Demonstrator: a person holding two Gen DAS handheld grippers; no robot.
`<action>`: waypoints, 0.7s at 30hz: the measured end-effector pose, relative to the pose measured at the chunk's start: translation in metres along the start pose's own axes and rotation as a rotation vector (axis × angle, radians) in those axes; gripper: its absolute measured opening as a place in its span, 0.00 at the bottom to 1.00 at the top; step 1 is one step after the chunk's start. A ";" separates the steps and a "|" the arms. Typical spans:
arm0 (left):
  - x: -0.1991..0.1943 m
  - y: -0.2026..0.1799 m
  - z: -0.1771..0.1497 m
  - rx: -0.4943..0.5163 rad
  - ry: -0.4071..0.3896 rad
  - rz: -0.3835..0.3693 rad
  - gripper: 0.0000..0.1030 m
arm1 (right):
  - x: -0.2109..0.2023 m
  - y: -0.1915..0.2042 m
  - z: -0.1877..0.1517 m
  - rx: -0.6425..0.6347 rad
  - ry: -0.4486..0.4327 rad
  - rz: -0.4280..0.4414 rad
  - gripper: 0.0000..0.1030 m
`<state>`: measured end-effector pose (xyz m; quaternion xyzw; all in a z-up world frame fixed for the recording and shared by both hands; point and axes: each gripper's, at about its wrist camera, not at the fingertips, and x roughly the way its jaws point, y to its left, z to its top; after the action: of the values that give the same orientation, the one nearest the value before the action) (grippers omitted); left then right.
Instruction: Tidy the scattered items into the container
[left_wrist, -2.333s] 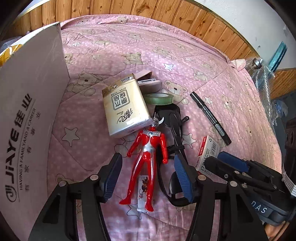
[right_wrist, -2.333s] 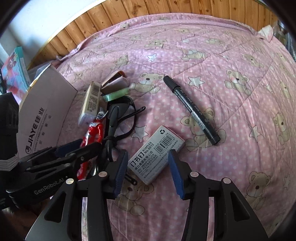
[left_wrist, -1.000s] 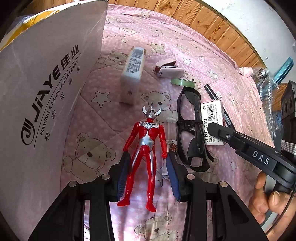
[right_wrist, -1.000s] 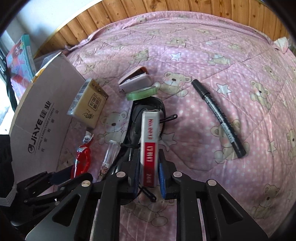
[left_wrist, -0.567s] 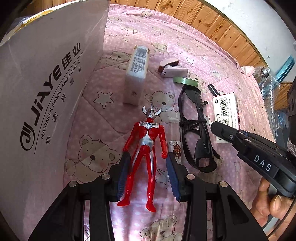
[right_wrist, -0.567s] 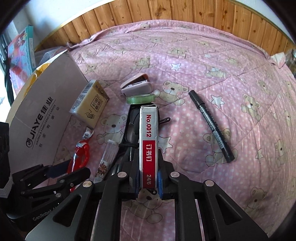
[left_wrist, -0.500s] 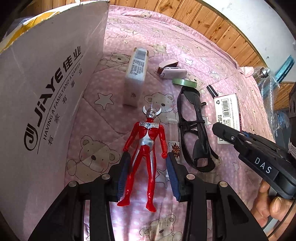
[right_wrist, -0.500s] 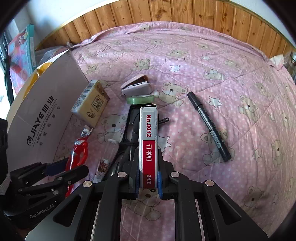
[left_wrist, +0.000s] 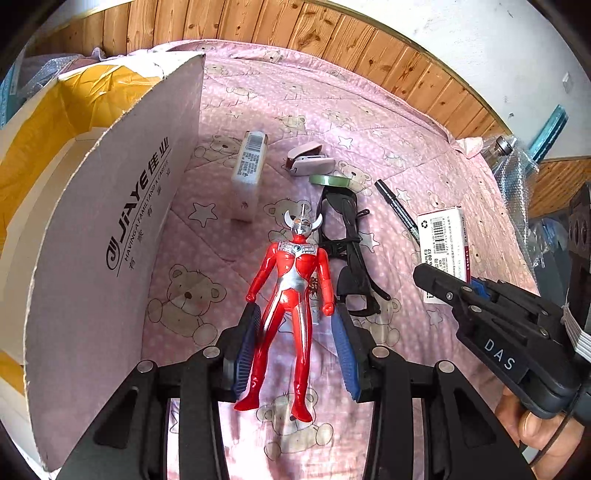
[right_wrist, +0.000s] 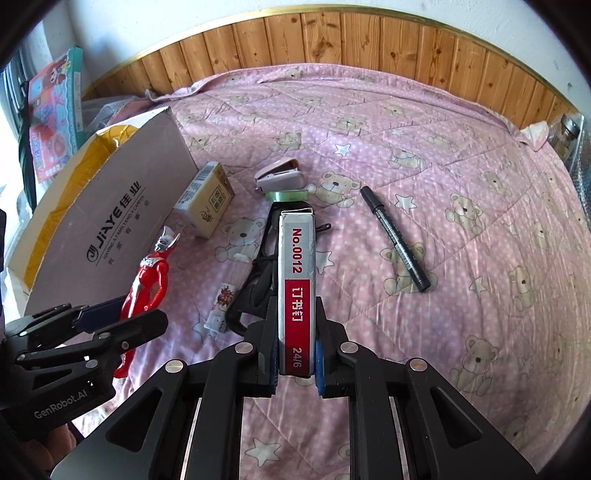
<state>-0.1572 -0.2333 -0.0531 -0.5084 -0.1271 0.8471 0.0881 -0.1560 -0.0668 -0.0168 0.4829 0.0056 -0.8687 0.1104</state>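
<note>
My left gripper is shut on the legs of a red and silver toy figure, which it holds above the pink quilt next to the cardboard box. The box stands at the left with its yellow-lined top open. My right gripper is shut on a staples box, red and white, held edge-up in the air. In the left wrist view the right gripper and the staples box sit to the right of the figure. In the right wrist view the left gripper and the figure are at the lower left.
On the quilt lie a tissue pack, a pink stapler, a green tape roll, black glasses, a black marker and a small tube. A wooden wall panel borders the bed.
Both grippers closed on their items, the left on the figure and the right on the staples box, then rose. The box's open top has come into view.
</note>
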 end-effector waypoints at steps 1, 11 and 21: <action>-0.004 -0.001 -0.001 0.001 -0.004 0.000 0.40 | -0.004 0.001 -0.002 -0.001 -0.004 0.001 0.15; -0.041 -0.015 -0.015 0.026 -0.050 0.008 0.40 | -0.034 0.009 -0.019 -0.003 -0.036 0.008 0.15; -0.073 -0.036 -0.026 0.067 -0.097 0.022 0.40 | -0.060 0.014 -0.038 -0.008 -0.062 0.011 0.15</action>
<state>-0.0992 -0.2163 0.0068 -0.4649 -0.0973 0.8754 0.0895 -0.0909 -0.0651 0.0151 0.4552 0.0027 -0.8826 0.1173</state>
